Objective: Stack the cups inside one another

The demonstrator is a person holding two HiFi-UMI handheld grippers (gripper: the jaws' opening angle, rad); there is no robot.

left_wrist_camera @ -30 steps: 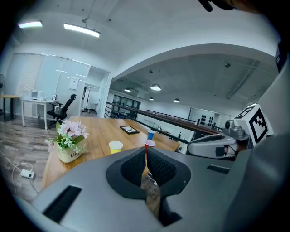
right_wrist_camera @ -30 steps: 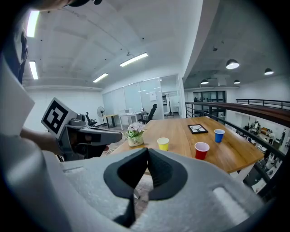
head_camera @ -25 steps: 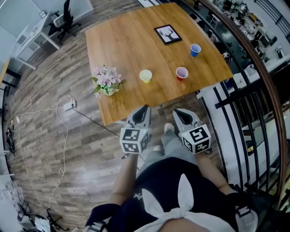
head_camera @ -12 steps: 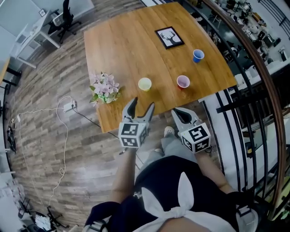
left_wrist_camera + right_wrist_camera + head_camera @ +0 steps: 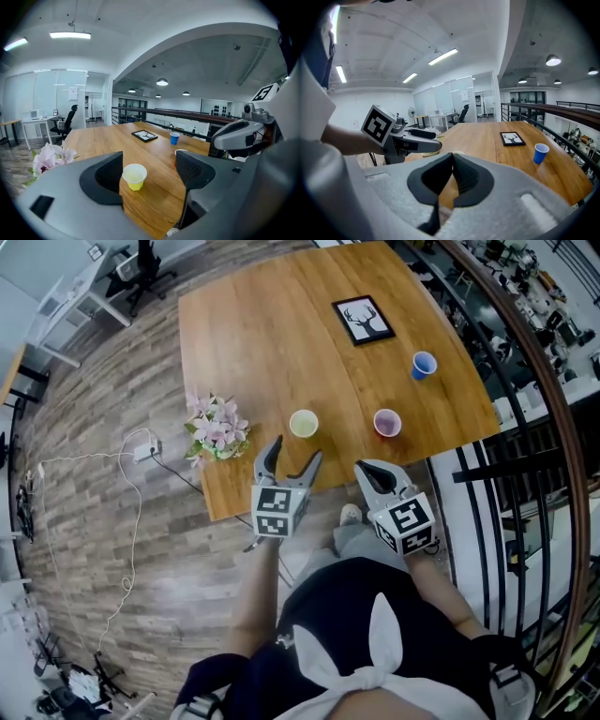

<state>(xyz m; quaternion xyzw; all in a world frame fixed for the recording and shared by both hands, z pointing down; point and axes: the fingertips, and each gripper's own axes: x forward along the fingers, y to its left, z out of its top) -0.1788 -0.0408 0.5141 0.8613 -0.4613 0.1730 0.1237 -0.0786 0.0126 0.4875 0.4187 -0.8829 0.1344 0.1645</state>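
Stacking unstarted: yellow cup (image 5: 303, 423), red cup (image 5: 386, 422) and blue cup (image 5: 424, 364) stand apart; left gripper (image 5: 294, 452) jaws opening on nothing, right gripper (image 5: 371, 472) clenched empty.

Three small cups stand upright, mouths up, each on its own on the wooden table (image 5: 262, 324). The yellow cup (image 5: 303, 423), pale inside, sits close to the table's near edge. The red cup (image 5: 387, 422), whose inside looks pinkish-white, stands to its right, about as close to that edge and well apart from it. The blue cup (image 5: 424, 365) stands farther back than the red one, near the table's right edge and a little to the right of the framed deer picture (image 5: 363, 319).
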